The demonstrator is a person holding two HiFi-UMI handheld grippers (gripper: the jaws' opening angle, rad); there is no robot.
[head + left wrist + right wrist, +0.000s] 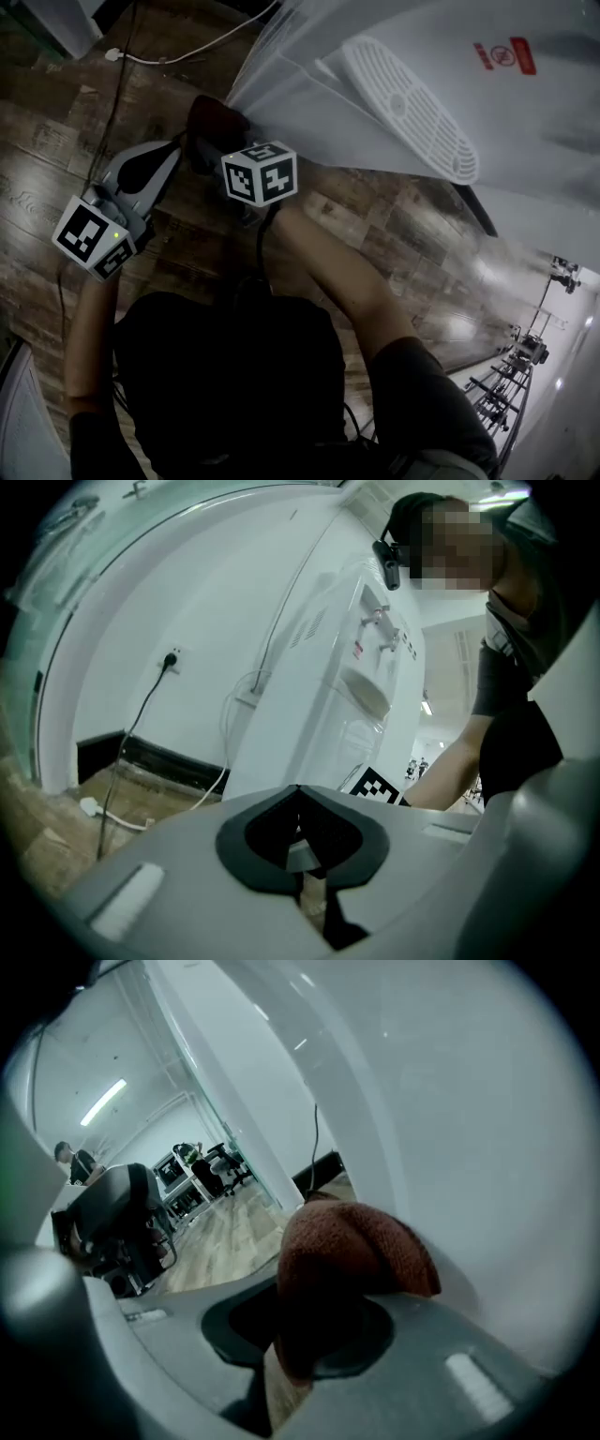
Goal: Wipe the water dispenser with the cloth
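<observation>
My right gripper [323, 1335] pinched the brown cloth [356, 1246], pressed against the water dispenser [487, 1129] low on its white side. My left gripper [302, 846] hung beside it, jaws closed on nothing.

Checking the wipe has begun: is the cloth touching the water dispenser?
Touching. The right gripper view shows the cloth bunched against the water dispenser, on its white panel, with no gap between them.
</observation>
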